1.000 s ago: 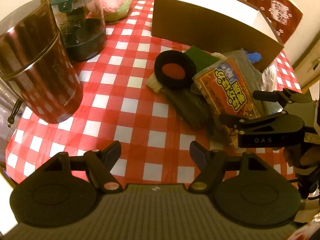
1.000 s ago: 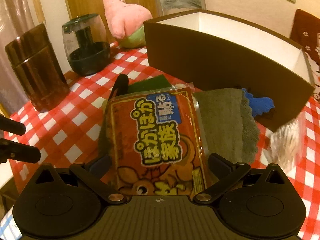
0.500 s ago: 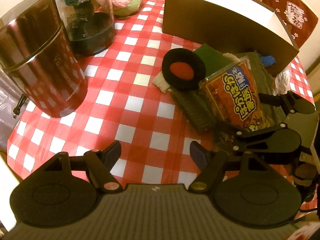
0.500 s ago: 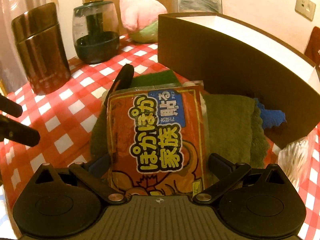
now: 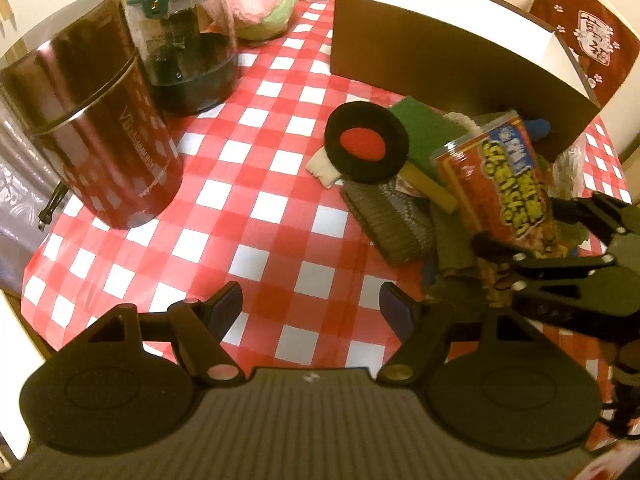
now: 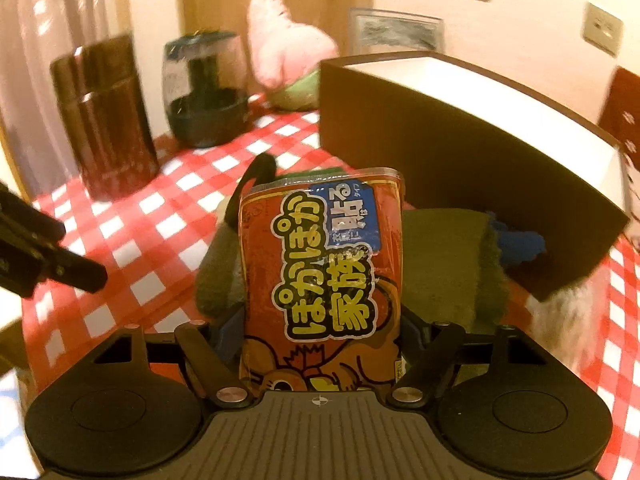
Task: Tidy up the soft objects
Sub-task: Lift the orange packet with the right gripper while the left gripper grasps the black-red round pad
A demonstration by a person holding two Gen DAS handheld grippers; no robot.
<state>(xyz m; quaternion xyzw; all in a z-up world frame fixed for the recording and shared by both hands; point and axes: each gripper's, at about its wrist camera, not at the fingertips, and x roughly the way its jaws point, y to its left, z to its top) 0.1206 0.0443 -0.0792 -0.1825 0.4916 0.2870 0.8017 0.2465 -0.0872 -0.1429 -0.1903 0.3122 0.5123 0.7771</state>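
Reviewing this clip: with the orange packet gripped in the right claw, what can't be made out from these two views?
- Box interior: both views, its tall front wall hides it.
- Blue item: right wrist view, mostly behind the green cloth and the box corner.
- Orange packet lower end: right wrist view, cut off by the right claw body.
- Pale fluffy thing: right wrist view, blurred.
- Pink plush: left wrist view, cropped at the top edge.
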